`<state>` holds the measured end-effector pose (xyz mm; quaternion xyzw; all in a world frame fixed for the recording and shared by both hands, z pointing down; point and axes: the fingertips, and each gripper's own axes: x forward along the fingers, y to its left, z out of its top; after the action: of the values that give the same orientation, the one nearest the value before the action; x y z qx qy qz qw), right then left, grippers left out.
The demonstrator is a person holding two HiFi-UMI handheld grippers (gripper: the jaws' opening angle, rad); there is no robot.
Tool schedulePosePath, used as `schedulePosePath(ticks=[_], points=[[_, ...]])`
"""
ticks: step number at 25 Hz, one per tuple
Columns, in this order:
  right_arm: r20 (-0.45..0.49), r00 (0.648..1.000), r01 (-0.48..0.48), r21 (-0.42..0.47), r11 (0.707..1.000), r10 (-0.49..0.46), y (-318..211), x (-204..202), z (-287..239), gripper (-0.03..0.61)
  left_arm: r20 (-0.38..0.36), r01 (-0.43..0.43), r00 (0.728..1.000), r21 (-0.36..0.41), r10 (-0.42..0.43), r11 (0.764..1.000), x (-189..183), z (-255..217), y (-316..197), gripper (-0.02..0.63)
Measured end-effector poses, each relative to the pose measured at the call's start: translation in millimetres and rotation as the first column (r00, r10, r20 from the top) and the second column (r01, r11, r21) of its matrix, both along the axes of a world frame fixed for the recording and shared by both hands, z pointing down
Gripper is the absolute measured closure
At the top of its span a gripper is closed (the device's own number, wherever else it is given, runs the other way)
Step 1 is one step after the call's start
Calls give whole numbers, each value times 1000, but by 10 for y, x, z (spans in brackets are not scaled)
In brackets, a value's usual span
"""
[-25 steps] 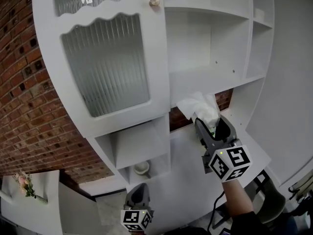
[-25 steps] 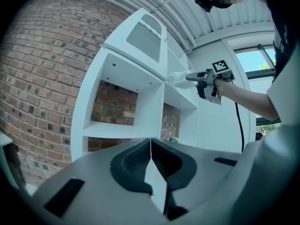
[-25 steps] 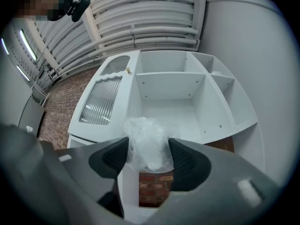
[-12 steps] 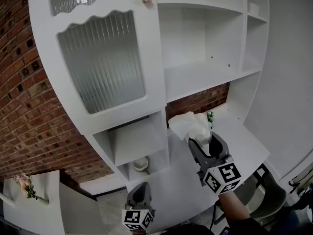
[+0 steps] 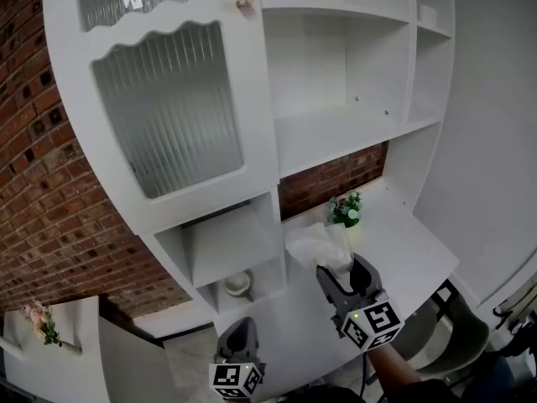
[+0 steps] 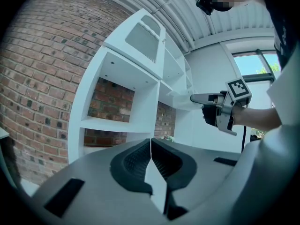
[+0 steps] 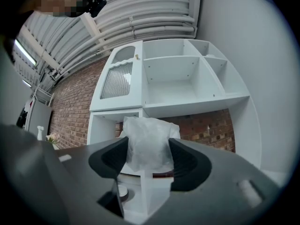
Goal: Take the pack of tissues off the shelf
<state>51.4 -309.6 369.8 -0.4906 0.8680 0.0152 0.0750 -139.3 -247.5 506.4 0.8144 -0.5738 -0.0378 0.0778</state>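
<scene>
A red brick wall (image 5: 50,183) backs a tall white shelf unit (image 5: 277,99), its ribbed glass door (image 5: 168,107) closed under a small round knob (image 5: 244,1). Below the open shelves a white desk top (image 5: 403,250) runs out to the right, with a small potted plant (image 5: 346,209) standing at its back edge against the strip of brick. A pale cup (image 5: 237,284) sits in the low cubby (image 5: 268,280) under the glass door, and a sprig of pink flowers (image 5: 42,319) shows at the far lower left.

My right gripper (image 5: 340,269) has the pack of tissues (image 5: 312,243) – its jaws stand about half open and press on the soft, crinkled white wrapper from both sides. Through the right gripper view I see the pack (image 7: 147,142) filling the gap between the two dark pads (image 7: 185,161) and rising above them, with the shelf unit behind it. The pack is off the shelf, held in the air over the desk top, just beside the plant and lower than the bottom open shelf.

My left gripper (image 5: 236,330) hangs low at the near edge of the head view, well apart from the pack. Its own view shows the jaws together – the pads (image 6: 164,161) meet along a thin line with nothing between them. The right gripper (image 6: 194,98) shows in that view too, off to the right in front of the shelf unit.
</scene>
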Motion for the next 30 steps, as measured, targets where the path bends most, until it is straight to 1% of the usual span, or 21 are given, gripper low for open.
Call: schedulePosePath(ticks=[5, 18, 21, 26, 30], points=[[-6, 1000, 12, -44, 999, -12, 64, -30, 287, 319, 0, -12, 1000, 0, 12, 1000, 46, 36, 12, 601], [2, 1000, 16, -174, 985, -16, 230, 9, 988, 316, 10, -1, 1000, -24, 1, 1000, 83, 162, 61, 601], [-12, 1000, 19, -202, 979, -22, 263, 2, 1146, 316, 3, 1, 1000, -32, 0, 999, 77, 206, 69, 601], [-37, 998, 32, -237, 971, -42, 322, -38, 1352, 316, 12, -8, 1000, -47, 9, 999, 109, 273, 82, 601], [-69, 996, 34, -293, 956, -57, 390, -47, 1559, 316, 17, -14, 1000, -64, 15, 998, 140, 346, 112, 601]])
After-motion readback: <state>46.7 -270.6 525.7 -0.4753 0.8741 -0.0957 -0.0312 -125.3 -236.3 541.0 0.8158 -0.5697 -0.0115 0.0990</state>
